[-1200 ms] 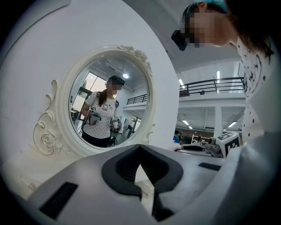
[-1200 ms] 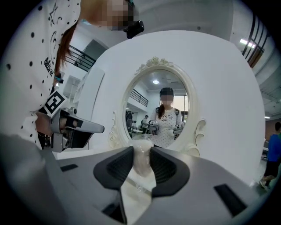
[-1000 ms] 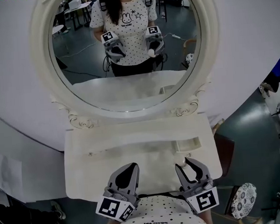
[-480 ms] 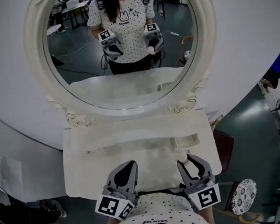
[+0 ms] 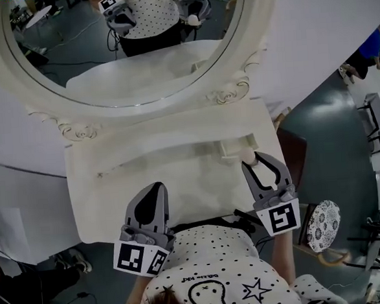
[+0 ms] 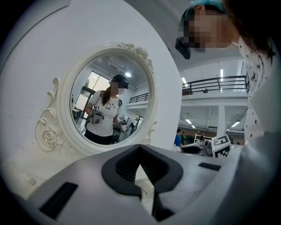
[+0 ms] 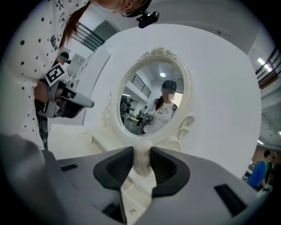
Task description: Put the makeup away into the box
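Left gripper (image 5: 154, 189) jaws together, empty; right gripper (image 5: 255, 160) jaws clamped on pale makeup item (image 7: 141, 160).

Open tabletop (image 5: 172, 175) in front, mirror frame (image 5: 141, 106) walling the back, box (image 5: 236, 143) standing at right.

Pale makeup piece (image 7: 141, 160), gripped, near white box (image 5: 236, 145)

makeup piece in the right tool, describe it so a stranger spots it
Find the big oval white-framed mirror above the white dressing table. At the table's right edge, the right tool is shut on a small cream, rounded, soft-looking piece; the left tool holds nothing.
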Available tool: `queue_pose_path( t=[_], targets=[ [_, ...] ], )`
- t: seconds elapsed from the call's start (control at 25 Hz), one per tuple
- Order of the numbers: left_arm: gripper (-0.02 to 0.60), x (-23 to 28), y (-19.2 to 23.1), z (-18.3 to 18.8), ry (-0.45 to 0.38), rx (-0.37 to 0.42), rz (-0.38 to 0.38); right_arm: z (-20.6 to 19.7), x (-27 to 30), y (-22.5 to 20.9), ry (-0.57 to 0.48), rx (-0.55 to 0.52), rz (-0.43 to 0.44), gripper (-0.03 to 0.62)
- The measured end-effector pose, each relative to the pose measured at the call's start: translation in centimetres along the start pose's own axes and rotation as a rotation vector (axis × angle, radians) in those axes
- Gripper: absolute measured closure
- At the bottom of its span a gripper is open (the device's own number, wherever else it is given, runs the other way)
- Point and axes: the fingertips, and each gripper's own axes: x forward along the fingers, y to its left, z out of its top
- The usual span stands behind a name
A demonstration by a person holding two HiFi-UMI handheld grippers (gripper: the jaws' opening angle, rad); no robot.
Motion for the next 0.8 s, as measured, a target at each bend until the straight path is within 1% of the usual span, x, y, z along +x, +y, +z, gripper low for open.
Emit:
queue_pose_path(
  t=[0.2, 0.32, 0.44, 0.6, 0.64, 0.8],
  targets=[
    [0.586, 0.8, -0.4, -0.1, 0.009, -0.001, 0.002, -3.4, 1.7, -2.1, 0.079, -0.046, 0.023, 0.467],
    [0.586, 1.3, -0.4, 0.1, 0.009, 0.004, 0.013, -5.1, 2.8, -2.8, 0.107, -0.039, 0.047, 0.467],
    [0.586, 1.7, -0.2, 0.1, 0.009, 0.006, 0.031, -7.1, 3.8, -3.0, 0.147, -0.057, 0.087, 0.467],
    [0.586, 2.3, -0.3, 0.0, 0.013, 0.004, 0.047, -10.1, 4.9, -2.7, 0.197, -0.006, 0.120, 0.467],
    [0.586, 2.5, -0.3, 0.0, 0.013, 0.004, 0.051, -10.9, 5.2, -2.7, 0.211, -0.007, 0.130, 0.467],
    [0.586, 2.8, -0.1, -0.1, 0.020, 0.004, 0.072, -13.3, 6.5, -2.4, 0.267, -0.061, 0.183, 0.465]
  ],
)
